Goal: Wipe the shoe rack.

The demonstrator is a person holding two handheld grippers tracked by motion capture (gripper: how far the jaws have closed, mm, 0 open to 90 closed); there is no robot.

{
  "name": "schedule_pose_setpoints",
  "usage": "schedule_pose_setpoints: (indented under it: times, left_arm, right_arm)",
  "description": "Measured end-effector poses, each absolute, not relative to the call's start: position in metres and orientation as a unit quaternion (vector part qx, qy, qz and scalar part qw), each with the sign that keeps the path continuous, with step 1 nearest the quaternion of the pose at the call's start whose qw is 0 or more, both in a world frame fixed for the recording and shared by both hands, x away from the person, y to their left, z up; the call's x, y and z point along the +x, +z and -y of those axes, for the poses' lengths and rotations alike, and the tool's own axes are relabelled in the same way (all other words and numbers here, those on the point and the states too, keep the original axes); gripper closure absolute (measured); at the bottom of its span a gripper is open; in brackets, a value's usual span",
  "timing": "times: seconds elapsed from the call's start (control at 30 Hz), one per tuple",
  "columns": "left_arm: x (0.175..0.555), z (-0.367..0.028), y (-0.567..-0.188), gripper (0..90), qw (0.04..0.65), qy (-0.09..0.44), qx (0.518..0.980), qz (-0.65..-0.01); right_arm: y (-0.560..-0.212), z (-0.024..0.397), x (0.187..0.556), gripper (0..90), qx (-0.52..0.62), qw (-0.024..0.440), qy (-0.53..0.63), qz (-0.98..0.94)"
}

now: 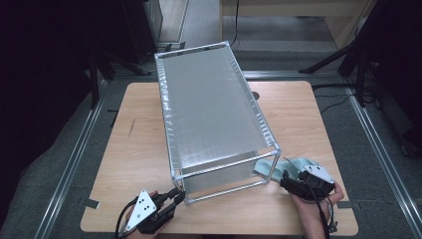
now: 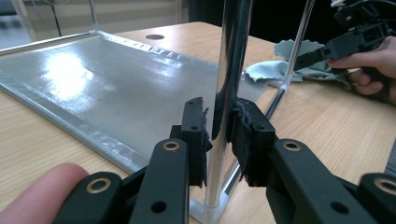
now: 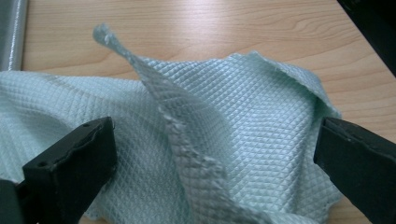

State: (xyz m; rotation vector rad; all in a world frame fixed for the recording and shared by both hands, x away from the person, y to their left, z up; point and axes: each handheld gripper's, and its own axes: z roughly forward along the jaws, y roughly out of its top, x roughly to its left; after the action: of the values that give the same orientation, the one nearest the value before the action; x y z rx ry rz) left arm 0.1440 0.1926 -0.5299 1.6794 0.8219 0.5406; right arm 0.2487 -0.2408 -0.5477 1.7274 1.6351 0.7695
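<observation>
A clear-framed rack (image 1: 214,109) with a silvery shelf sheet stands lengthwise on the wooden table (image 1: 139,149). My left gripper (image 1: 178,195) is at the rack's near left corner. In the left gripper view its jaws (image 2: 219,116) are shut on the shiny upright post (image 2: 229,70), one pad pressing on each side. A pale green waffle-weave cloth (image 1: 293,164) lies crumpled by the rack's near right corner. My right gripper (image 1: 286,179) hovers just over the cloth (image 3: 243,116), jaws wide open (image 3: 215,144), with a raised fold between them and neither pad touching it.
A small round hole (image 1: 255,94) sits in the tabletop behind the rack. Dark stand legs (image 1: 343,55) and metal floor rails (image 1: 74,154) flank the table. Bare wood lies left of the rack. A fingertip (image 2: 42,196) shows beside the left jaw.
</observation>
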Motion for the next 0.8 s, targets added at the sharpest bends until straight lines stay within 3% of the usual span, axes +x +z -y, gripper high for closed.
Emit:
schedule_pose_setpoints:
  times: [0.17,0.27,0.67,0.8]
  left_arm:
    - [0.143,-0.196,-0.528,72.1,0.573,0.229,0.705,-0.35]
    - [0.145,-0.196,-0.529,71.5,0.572,0.227,0.706,-0.35]
    - [0.144,-0.192,-0.53,71.8,0.563,0.234,0.712,-0.348]
    - [0.145,-0.192,-0.53,80.0,0.564,0.231,0.713,-0.346]
  right_arm:
    - [-0.529,0.234,0.24,0.0,0.625,0.307,0.325,-0.64]
    - [-0.509,0.234,0.227,0.7,0.6,0.333,0.353,-0.636]
    - [-0.541,0.231,0.255,0.0,0.642,0.286,0.296,-0.647]
    - [-0.55,0.23,0.257,3.9,0.633,0.276,0.28,-0.667]
